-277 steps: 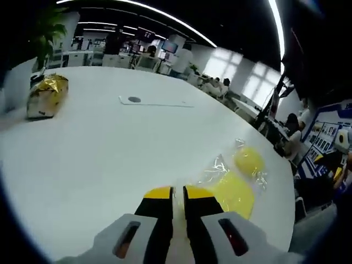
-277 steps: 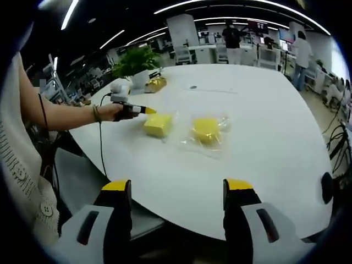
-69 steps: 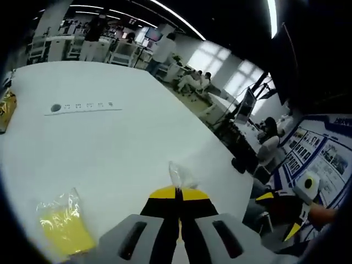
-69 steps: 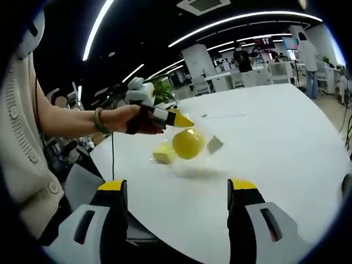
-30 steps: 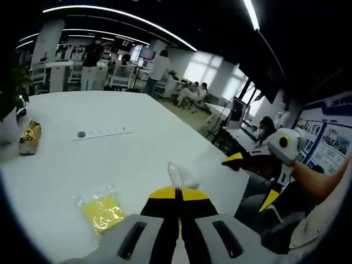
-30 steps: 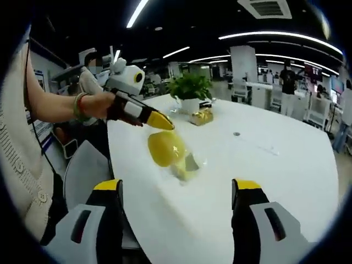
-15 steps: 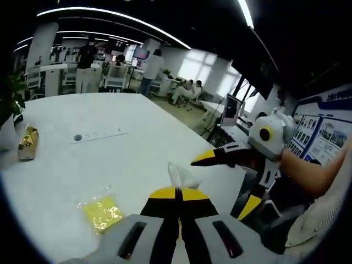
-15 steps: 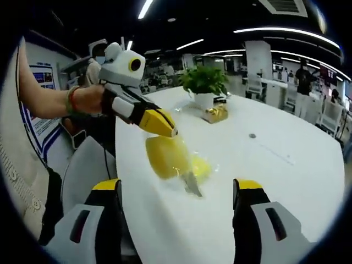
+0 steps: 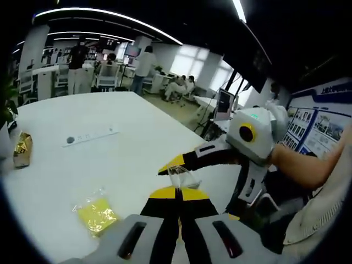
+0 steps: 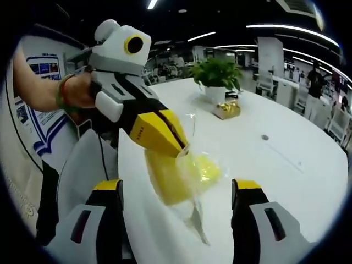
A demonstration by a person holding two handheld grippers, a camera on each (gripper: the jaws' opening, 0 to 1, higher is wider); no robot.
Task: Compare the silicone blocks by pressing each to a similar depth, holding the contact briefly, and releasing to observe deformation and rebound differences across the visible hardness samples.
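Note:
My left gripper (image 9: 177,192) is shut on the corner of a clear plastic bag (image 9: 182,177). In the right gripper view that bag hangs from the left gripper (image 10: 178,148) with a round yellow silicone block (image 10: 171,179) inside, lifted off the white table (image 10: 286,165). My right gripper (image 10: 180,186) is open, its jaws wide apart on either side of the hanging block, close to it but apart from it. A second yellow block (image 9: 94,214) lies bagged on the table. From the right, the right gripper (image 9: 201,187) reaches in, one yellow fingertip (image 9: 173,163) beside the bag.
A gold-wrapped object (image 9: 22,149) and a potted plant (image 10: 221,72) stand near the table's far edge. A white strip (image 9: 91,136) lies mid-table. A person's hand (image 10: 74,91) holds the left gripper. People and desks fill the office behind.
The two grippers have drawn closer together: the hanging bagged block now sits larger between the right gripper's open jaws. The left gripper has stayed shut on the bag.

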